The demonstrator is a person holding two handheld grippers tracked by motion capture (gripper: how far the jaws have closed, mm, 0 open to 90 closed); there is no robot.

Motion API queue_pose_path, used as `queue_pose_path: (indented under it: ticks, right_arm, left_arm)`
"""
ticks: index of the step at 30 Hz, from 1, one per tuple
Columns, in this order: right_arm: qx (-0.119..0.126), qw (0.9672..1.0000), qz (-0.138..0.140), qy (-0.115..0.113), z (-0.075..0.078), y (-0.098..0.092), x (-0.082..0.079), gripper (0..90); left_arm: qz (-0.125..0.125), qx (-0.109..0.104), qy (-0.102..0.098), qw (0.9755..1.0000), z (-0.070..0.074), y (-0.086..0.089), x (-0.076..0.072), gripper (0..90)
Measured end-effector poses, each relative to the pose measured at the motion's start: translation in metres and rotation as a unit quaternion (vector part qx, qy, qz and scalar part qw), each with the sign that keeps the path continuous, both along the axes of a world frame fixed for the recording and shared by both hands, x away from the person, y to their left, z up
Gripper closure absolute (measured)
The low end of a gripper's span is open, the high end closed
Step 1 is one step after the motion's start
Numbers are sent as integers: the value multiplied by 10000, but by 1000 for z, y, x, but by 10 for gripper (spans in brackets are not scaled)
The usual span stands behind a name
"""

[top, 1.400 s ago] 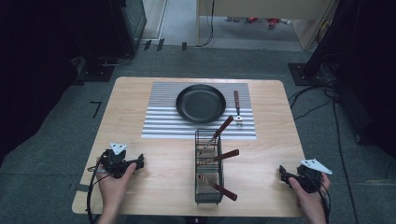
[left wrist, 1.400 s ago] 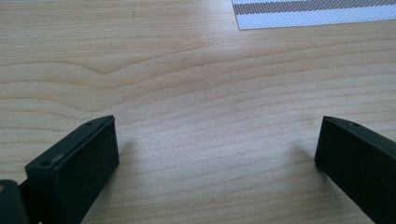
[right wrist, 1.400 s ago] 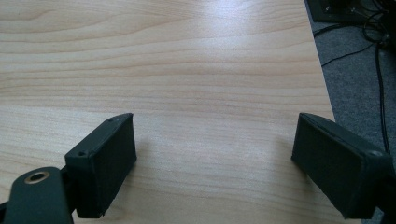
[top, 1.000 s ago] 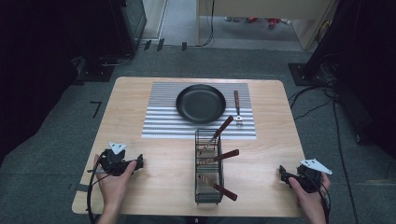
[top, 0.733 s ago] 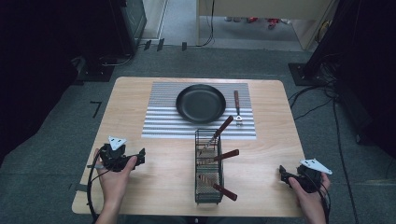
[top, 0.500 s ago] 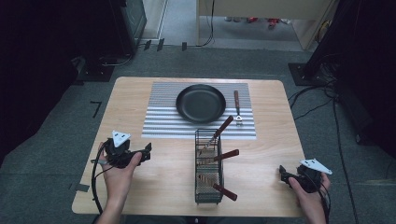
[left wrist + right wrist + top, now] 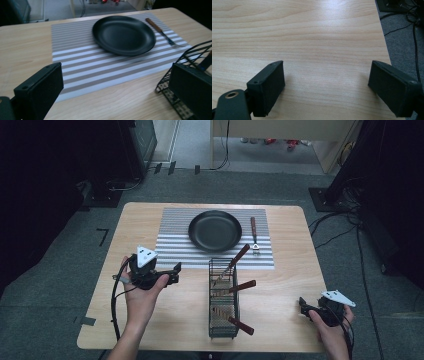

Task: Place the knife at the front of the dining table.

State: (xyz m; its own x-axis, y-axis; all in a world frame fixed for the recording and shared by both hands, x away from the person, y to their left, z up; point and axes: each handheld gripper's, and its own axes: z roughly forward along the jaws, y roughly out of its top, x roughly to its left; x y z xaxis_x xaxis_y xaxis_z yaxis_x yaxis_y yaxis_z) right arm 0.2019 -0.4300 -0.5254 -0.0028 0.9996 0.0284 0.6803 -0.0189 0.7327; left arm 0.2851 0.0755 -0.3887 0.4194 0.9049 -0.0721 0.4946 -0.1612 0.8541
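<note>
A black wire basket (image 7: 223, 297) stands at the table's front middle with several wooden-handled utensils (image 7: 241, 286) sticking out of it. Behind it a black plate (image 7: 215, 230) rests on a grey striped placemat (image 7: 175, 245), and a fork (image 7: 254, 234) lies on the mat to the plate's right. My left gripper (image 7: 175, 272) hovers open left of the basket, jaws wide apart, aimed right. In the left gripper view the plate (image 7: 123, 35), the fork (image 7: 160, 31) and the basket's corner (image 7: 192, 62) lie ahead. My right gripper (image 7: 303, 307) rests open near the front right corner over bare wood (image 7: 317, 50).
The wooden table (image 7: 140, 220) ends close to the right gripper, with dark floor and cables (image 7: 350, 225) beyond its right edge. A cable (image 7: 116, 300) trails from the left gripper over the front left of the table. Dark furniture stands on both sides.
My left gripper has lifted and moved forward and to the right, toward the basket and the placemat's corner. The right gripper has stayed still.
</note>
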Motion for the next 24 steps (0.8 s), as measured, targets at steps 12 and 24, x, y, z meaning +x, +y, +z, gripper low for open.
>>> queue_pose_path:
  ticks: [12,24]
  right_arm:
    - [-2,10000,3,2,0,0,0,131]
    - [-1,10000,3,3,0,0,0,131]
  left_arm:
    - [-573,-91,-8,9983,13,-43,14,0]
    - [-1298,-219,104,9912,20,-84,32,69]
